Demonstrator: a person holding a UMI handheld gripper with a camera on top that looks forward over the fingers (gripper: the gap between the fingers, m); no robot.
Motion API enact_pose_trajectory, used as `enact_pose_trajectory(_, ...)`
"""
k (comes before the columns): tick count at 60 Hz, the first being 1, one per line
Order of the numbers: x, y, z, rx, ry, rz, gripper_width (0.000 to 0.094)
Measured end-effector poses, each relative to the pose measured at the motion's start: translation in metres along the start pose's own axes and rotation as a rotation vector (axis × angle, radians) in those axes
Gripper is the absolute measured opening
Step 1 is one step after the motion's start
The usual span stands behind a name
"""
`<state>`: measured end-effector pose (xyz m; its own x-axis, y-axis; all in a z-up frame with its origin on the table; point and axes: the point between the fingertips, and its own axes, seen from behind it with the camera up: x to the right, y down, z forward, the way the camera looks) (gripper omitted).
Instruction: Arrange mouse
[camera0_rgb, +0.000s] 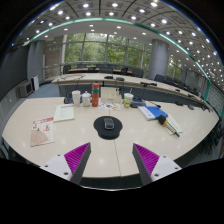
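Gripper view: jaws apart, gripper (110, 160) stood short of the mouse (109, 124) on its round mouse pad (108, 128) at frame centre; a skewed approach risked nudging it off.

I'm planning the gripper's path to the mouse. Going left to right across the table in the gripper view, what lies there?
Pink-printed paper sheet → white paper cups → red bottle → dark mouse on its round black mat → blue-and-white booklets. The gripper is open, short of the mat.
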<state>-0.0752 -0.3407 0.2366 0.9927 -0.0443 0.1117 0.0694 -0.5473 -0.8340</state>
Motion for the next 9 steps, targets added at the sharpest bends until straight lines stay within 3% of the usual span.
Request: enact_pose_trajectory(9, -0.021, 0.009, -0.039, 0.021, -0.022, 0.030, 0.0855)
